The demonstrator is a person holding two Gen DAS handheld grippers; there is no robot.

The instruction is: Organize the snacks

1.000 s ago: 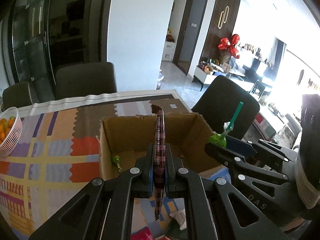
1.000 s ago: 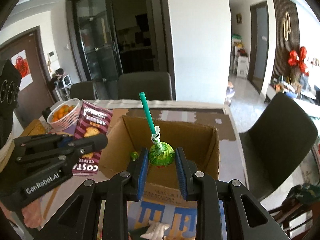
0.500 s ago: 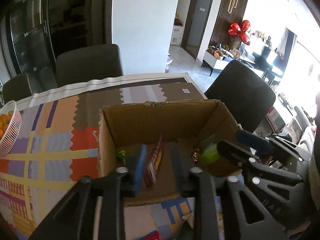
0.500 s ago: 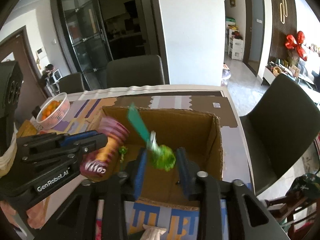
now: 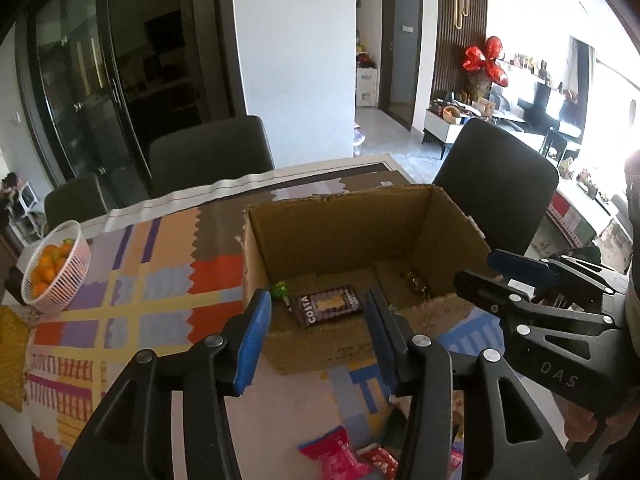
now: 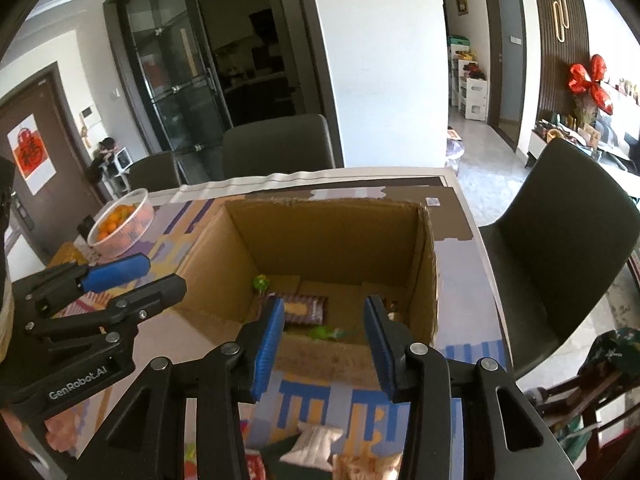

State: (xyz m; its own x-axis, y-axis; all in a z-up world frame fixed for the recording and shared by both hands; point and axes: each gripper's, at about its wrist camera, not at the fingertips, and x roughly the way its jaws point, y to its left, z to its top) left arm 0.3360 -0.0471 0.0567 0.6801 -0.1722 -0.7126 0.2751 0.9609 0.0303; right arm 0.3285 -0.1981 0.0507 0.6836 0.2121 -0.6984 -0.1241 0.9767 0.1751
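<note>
Blue-padded fingers, left gripper [image 5: 316, 334]: spread apart, empty, above the near wall of the box.
Right gripper [image 6: 324, 340]: fingers spread apart, empty, above the same wall.
Loose snacks: red packet [image 5: 340, 458] and white packet [image 6: 314, 442] on the table, in front of the box.
Cardboard box [image 5: 452, 220]: open-topped, standing on the patterned tablecloth [image 5: 132, 280].
Box contents: Costa packet [image 5: 328, 310] lying flat on the floor; green lollipop [image 6: 326, 333] beside it; a smaller green sweet [image 5: 280, 291] in the left corner.
Far left: basket of oranges [image 5: 54, 268].

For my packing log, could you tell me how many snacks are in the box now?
4 visible: Costa packet mid-floor, green candy left corner, lollipop at near wall, gold candy right. More may hide.
</note>
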